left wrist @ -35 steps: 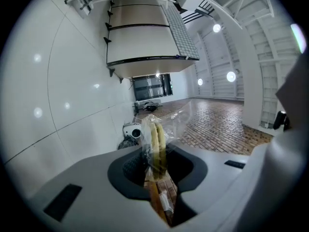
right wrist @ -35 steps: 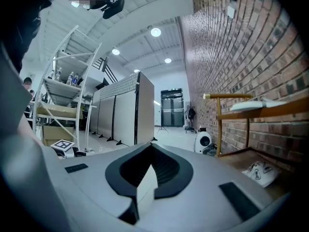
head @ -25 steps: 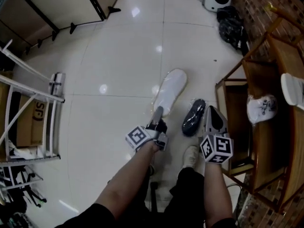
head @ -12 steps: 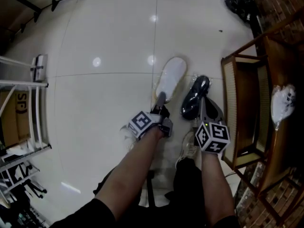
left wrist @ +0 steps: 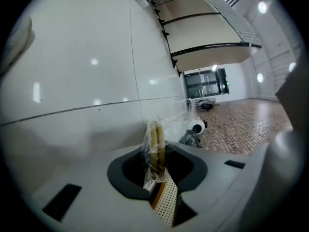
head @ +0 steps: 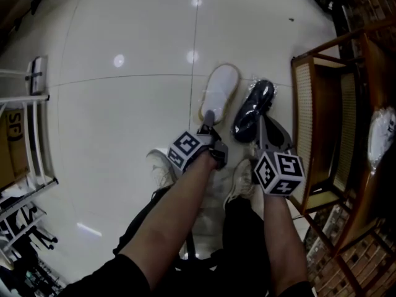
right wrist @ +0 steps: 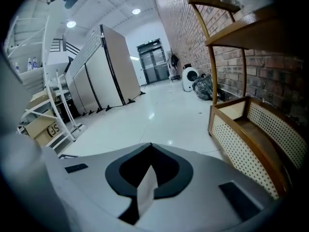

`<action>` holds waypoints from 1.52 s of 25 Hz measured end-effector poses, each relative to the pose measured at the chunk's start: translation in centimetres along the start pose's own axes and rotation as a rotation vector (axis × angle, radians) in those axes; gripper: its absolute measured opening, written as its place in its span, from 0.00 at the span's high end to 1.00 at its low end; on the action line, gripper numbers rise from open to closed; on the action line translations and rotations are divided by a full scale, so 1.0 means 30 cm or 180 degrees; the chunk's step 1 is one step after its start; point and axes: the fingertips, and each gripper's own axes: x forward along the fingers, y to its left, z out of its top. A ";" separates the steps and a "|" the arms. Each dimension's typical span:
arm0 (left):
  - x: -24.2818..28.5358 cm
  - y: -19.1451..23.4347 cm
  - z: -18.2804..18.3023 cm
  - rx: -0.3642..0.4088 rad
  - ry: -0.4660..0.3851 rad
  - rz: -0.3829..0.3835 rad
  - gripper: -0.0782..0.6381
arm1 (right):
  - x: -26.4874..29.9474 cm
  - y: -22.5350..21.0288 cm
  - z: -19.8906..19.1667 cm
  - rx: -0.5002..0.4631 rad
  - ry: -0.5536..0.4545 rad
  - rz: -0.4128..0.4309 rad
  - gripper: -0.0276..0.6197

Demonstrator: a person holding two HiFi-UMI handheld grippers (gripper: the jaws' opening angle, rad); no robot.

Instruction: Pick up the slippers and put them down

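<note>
A white slipper (head: 221,90) in clear plastic wrap lies toe away from me on the pale tiled floor. My left gripper (head: 208,117) is at its heel. In the left gripper view that gripper (left wrist: 158,177) is shut on the slipper's yellowish wrapped edge (left wrist: 154,141). A black slipper (head: 254,109), also wrapped, lies just right of the white one. My right gripper (head: 262,124) sits against its near right side. In the right gripper view its jaws (right wrist: 145,190) are shut and no slipper shows between them.
A wooden rack with cane panels (head: 322,104) stands close on the right, with a white bag (head: 382,135) on its shelf and a brick wall behind. A metal shelf unit (head: 31,110) is at the far left. The person's shoes (head: 162,167) (head: 243,178) stand just behind the grippers.
Both hands have sunk toward the floor, and the white and black slippers have come down with them. The two slippers now sit closer side by side.
</note>
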 end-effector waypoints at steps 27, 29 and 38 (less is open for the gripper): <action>-0.026 0.091 -0.122 0.2962 0.1212 0.1400 0.27 | 0.020 0.017 -0.102 -0.0257 0.0331 0.0085 0.95; -0.011 0.014 -0.119 0.3285 0.1203 0.1184 0.28 | 0.009 -0.002 -0.089 -0.0250 0.0324 -0.0006 0.94; -0.115 -0.521 -0.086 0.4281 0.0904 0.0271 0.31 | -0.157 0.023 0.172 -0.0239 -0.0077 -0.0121 0.95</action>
